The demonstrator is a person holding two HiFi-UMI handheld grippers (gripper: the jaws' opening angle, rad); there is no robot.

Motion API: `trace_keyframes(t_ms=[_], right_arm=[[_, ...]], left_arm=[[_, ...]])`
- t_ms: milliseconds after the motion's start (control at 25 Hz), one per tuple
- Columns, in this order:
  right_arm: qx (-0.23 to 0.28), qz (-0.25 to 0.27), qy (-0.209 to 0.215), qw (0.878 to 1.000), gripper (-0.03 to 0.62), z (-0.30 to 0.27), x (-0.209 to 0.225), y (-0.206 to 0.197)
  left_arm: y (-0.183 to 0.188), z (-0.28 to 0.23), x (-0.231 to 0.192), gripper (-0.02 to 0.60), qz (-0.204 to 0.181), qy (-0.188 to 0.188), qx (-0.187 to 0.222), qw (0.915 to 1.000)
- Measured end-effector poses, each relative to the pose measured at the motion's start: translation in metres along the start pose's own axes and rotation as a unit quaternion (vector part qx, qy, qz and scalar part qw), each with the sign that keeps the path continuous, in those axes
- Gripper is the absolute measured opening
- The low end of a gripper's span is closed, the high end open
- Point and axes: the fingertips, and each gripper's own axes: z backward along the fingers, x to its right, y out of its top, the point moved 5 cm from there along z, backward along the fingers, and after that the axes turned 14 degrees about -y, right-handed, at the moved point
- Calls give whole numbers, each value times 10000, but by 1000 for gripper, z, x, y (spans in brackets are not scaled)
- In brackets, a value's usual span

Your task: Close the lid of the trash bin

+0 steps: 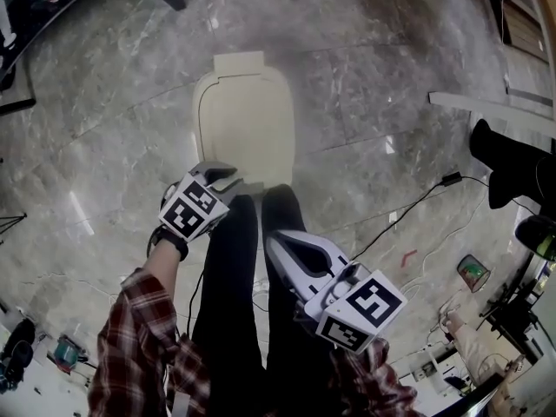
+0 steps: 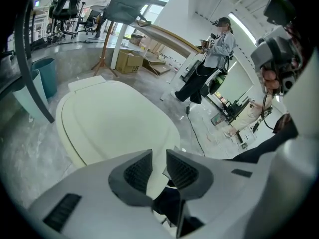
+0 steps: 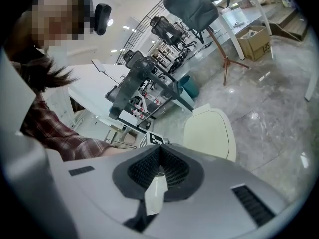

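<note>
Trash bin lid (image 1: pixel 243 120) lying shut and flat, left gripper (image 1: pixel 228 179) just at its near edge, jaws slightly spread and empty, right gripper (image 1: pixel 274 238) farther back from it, jaws pressed together.

Cream trash bin (image 1: pixel 243 129) on marble floor, flat lid (image 2: pixel 117 126) down, closed.

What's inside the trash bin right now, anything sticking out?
Only the cream lid shows, lying flat and closed; nothing sticks out round its edge. Everything beneath it is covered, so the contents cannot be seen.
</note>
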Motion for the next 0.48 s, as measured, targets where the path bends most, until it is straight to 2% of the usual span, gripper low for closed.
trace_keyframes(t_ms=[240,480], right_arm=[[-57,-1,72,10000,12,-5,-2,-2],[-60,-20,29,10000,14,-6,-1,0]], left_arm=[[-2,-2,-2,88,-167,74,-68,9998],[-3,-3,-5,66,-102,91,-105,9999]])
